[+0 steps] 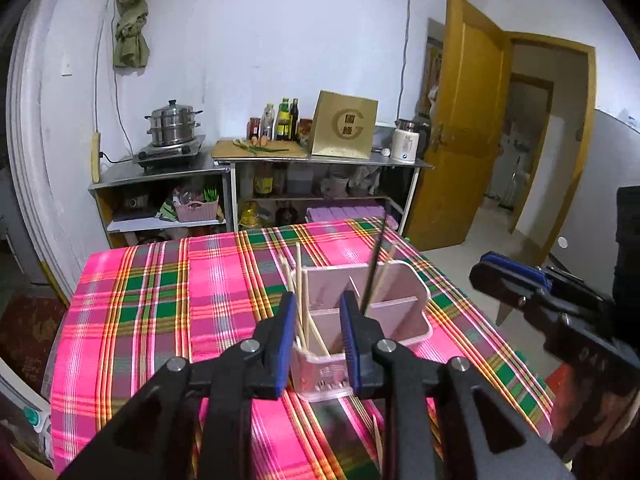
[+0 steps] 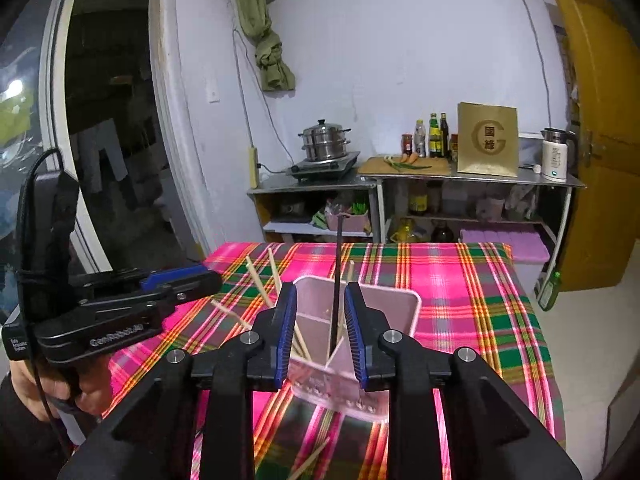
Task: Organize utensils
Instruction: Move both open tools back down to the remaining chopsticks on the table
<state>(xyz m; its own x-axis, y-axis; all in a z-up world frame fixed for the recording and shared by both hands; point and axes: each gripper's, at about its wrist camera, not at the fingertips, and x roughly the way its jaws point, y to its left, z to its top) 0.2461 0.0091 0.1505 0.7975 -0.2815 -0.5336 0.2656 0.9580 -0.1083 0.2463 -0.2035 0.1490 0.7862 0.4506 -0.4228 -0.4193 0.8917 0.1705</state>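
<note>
Pink plastic makes the holder, a box with dividers that stands on the checked cloth of the table, right in front of both tongs. Pale chopsticks lean in the part just ahead of the left tongs. A thin dark stick stands up straight in the part just ahead of the right tongs.

Both tongs are open a little way, and nothing is held between them. The dark stick shows in the gap of the right tongs, but the pads do not touch it.

It looks like sticks have just gone into the holder, so this step seems done. More pale sticks lie flat on the cloth, close under the tongs. My guess is that the next move is to go down to one of those, pinch it near the middle, and lift it over the holder's rim.
</note>
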